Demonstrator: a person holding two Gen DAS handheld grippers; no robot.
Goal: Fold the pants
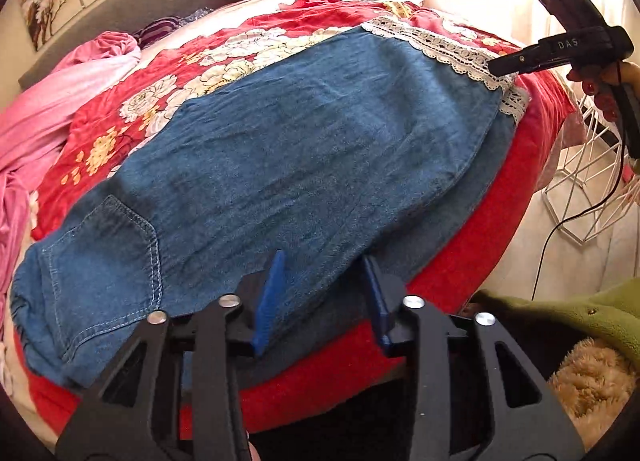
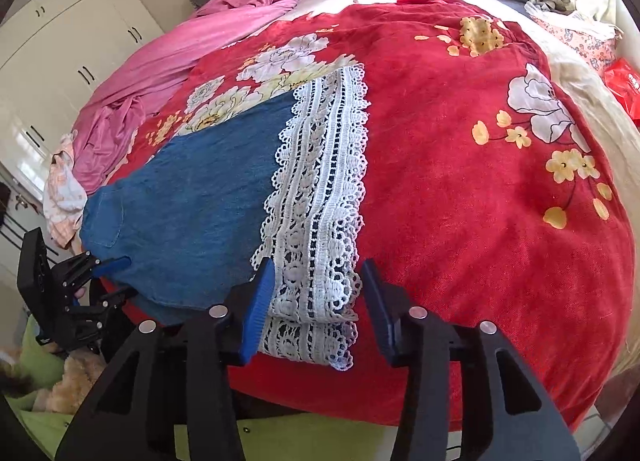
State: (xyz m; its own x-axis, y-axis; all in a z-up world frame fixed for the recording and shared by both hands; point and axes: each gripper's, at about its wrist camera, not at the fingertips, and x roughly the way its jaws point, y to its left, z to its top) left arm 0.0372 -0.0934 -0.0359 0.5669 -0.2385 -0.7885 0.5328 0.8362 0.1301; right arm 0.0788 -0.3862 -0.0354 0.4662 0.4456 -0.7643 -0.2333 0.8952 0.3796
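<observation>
While pants (image 1: 304,149) lie flat, both grippers' fingers (image 1: 272,297) gape, empty.

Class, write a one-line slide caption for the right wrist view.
Right gripper open astride the white lace hem of blue denim pants lying on a red floral bedspread.

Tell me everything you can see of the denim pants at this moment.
The pants are blue denim, already folded leg over leg, and lie flat along the red floral blanket. A stitched back pocket faces up at the waist end; wide white lace trim edges the cuffs. Both grippers' jaws stand open at the near edge.
</observation>
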